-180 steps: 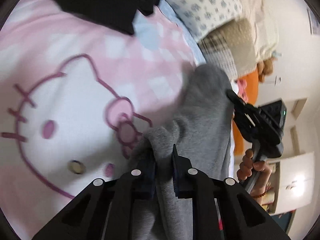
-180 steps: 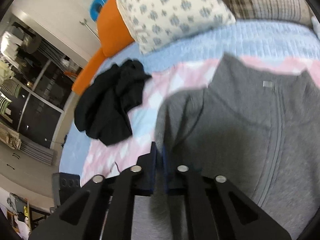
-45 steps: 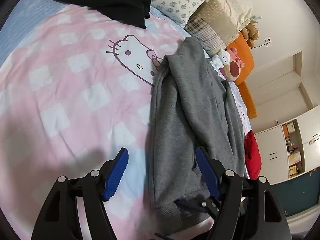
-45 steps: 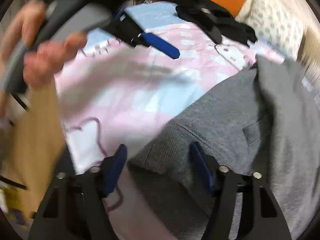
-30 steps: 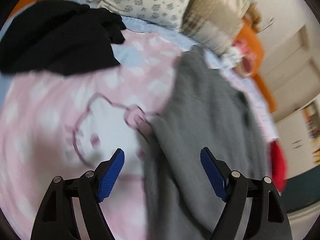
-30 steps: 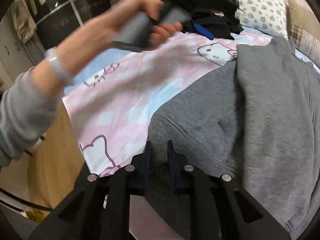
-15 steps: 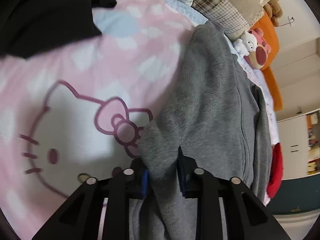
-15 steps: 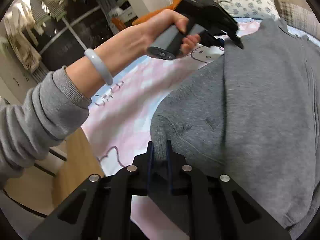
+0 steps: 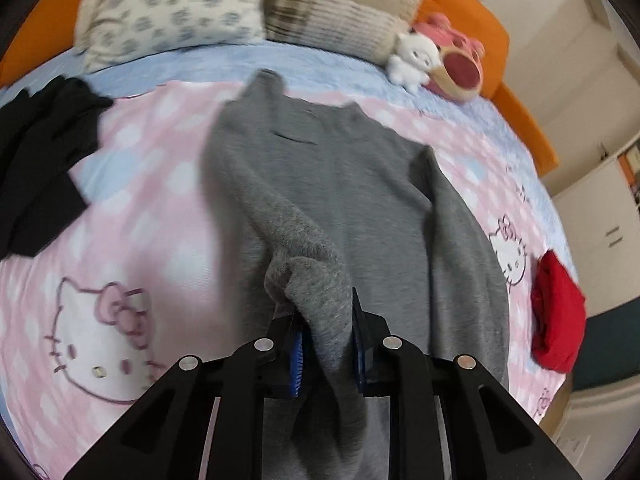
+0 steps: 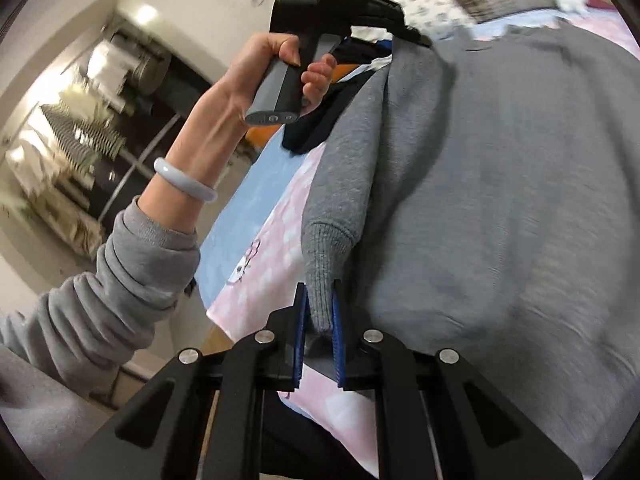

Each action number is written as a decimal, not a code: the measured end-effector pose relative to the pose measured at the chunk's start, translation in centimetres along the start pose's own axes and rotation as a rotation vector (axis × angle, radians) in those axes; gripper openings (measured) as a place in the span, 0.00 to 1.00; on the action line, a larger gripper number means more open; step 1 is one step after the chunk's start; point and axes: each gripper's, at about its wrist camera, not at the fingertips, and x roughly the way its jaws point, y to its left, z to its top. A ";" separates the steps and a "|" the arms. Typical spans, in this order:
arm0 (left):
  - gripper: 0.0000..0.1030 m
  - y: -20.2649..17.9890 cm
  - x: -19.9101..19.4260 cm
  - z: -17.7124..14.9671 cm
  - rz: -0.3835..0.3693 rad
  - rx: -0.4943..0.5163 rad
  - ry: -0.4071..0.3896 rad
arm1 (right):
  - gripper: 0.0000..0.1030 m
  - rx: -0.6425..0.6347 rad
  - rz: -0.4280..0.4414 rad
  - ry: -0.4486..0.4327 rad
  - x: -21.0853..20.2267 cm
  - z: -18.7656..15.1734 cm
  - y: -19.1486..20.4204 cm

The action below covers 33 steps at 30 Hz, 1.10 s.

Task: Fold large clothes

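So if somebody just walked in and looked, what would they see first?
Probably the big grey sweater spread over the middle of the pink cat-print blanket, with the left gripper and the right gripper each pinching a sleeve. Next, the bright red cloth at the blanket's right edge and the black clothes piled on the left. A white and pink plush toy sits by the pillows.

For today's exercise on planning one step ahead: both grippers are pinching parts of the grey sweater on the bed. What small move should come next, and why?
Probably carry the sleeve across and lay it on the sweater's body. The right gripper is shut on the ribbed cuff, the left gripper is shut on a bunch of grey fabric, and that sleeve hangs lifted off the pink blanket.
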 end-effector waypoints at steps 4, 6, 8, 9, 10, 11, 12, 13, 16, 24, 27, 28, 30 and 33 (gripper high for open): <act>0.23 -3.1 3.6 0.0 0.021 0.029 0.043 | 0.12 0.085 -0.027 -0.009 -1.4 -2.1 -2.3; 0.23 -4.0 5.7 0.1 0.046 0.046 0.066 | 0.12 0.114 -0.050 -0.018 -2.0 -3.2 -3.1; 0.23 -4.6 7.7 -0.1 0.075 0.060 0.092 | 0.12 0.137 -0.072 -0.024 -2.4 -3.6 -4.0; 0.24 -4.7 8.5 -0.4 0.084 0.063 0.101 | 0.12 0.147 -0.099 -0.016 -2.4 -4.1 -4.6; 0.24 -4.6 9.1 -0.6 0.094 0.067 0.107 | 0.12 0.155 -0.119 -0.009 -2.4 -4.2 -4.7; 0.25 -4.7 9.7 -0.8 0.100 0.069 0.112 | 0.14 0.166 -0.133 -0.006 -2.2 -4.5 -5.2; 0.30 -4.8 10.0 -1.1 0.097 0.069 0.110 | 0.17 0.169 -0.139 0.012 -2.0 -4.9 -5.6; 0.35 -5.0 9.9 -1.2 0.083 0.072 0.103 | 0.18 0.167 -0.145 0.025 -1.8 -5.0 -5.7; 0.72 -5.6 8.2 -1.3 -0.008 0.076 0.099 | 0.50 0.139 -0.129 0.048 -1.7 -4.6 -4.5; 0.86 -5.6 -1.2 1.9 0.041 0.172 -0.101 | 0.61 -0.013 -0.183 -0.088 -5.6 -0.9 -0.4; 0.80 -4.2 0.7 4.3 0.100 0.162 -0.067 | 0.36 -0.091 -0.168 -0.084 -4.4 -0.2 0.6; 0.75 -3.6 1.7 5.0 0.117 0.151 -0.039 | 0.34 -0.092 -0.164 -0.066 -4.0 0.0 -0.3; 0.63 -2.6 4.4 6.3 0.158 0.134 0.005 | 0.34 -0.089 -0.141 -0.030 -2.2 0.3 -0.6; 0.64 -1.7 7.7 7.6 0.190 0.126 0.026 | 0.34 -0.103 -0.135 0.043 0.2 -0.1 -0.4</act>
